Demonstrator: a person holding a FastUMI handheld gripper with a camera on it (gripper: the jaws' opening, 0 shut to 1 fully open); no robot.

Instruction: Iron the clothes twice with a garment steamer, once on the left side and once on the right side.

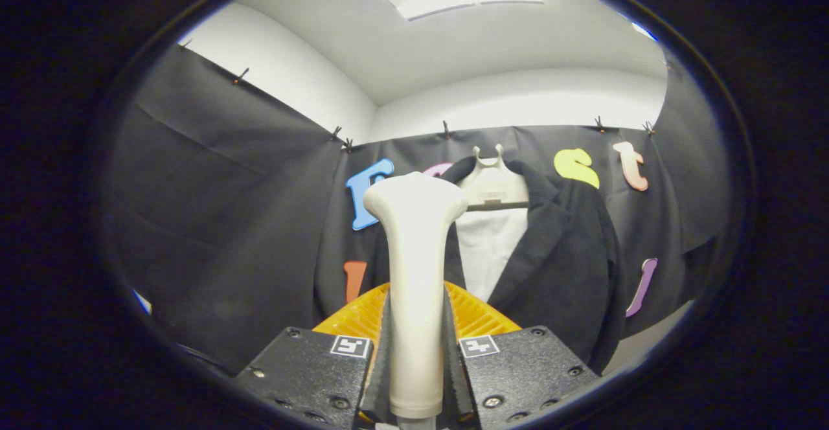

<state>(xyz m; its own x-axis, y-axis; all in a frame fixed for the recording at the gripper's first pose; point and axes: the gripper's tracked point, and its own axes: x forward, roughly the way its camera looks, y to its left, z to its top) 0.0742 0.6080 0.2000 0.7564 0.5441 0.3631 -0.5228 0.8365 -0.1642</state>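
Smooth hard plastic steamer (415, 268), likely top-heavy and slippery, clamped upright at its handle between both fingers of gripper (416, 359), near and left of soft, limp dark jacket (570, 255) on far hanger (492, 184).

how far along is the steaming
Done: the gripper is shut on the steamer, which stands upright between its fingers. In hand: it is raised in front of the dark jacket on its hanger, apparently not touching it. Left, as far as shows: both passes, left and right side.
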